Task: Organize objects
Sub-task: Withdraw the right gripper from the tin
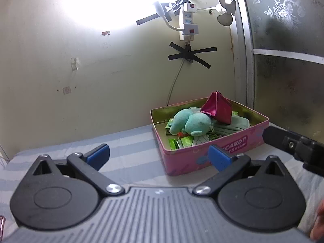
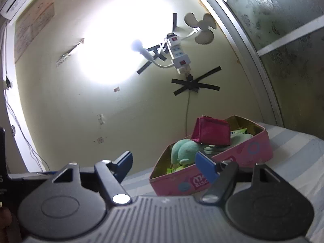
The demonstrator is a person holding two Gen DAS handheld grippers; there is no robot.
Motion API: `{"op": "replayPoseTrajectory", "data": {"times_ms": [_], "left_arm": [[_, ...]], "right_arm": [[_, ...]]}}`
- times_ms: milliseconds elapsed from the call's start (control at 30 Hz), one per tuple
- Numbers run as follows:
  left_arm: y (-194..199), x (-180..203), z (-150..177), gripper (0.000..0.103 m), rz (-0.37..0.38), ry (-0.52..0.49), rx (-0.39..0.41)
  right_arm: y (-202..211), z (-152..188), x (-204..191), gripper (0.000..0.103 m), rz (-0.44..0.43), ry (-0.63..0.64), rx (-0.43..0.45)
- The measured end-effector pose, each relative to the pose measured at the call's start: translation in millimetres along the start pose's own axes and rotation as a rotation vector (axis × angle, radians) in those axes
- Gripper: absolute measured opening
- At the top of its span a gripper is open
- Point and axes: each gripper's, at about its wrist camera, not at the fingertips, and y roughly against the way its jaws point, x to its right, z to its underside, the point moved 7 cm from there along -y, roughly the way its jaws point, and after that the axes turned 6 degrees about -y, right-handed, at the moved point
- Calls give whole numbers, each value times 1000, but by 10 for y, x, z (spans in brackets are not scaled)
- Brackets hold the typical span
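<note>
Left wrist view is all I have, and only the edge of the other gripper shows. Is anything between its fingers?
Observer: No. The right gripper has its blue fingers apart with nothing between them. The pink tin lies beyond them.
Operator: The red pouch looks like a pointed tent to me. What shape is it really?
Observer: From the right wrist, the red pouch shows a broad, flat, rectangular side, with what looks like a zip along the top.
Operator: What is on the wall past my left edge?
Observer: Dark cables run down the wall there.
</note>
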Motion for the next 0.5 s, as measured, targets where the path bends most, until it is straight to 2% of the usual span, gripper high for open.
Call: {"op": "replayPoseTrajectory", "data": {"times_ms": [500], "left_arm": [[278,-34,24,103,-6,43,39]], "right_arm": [[280,-58,-177,72,-18,32,39]]}}
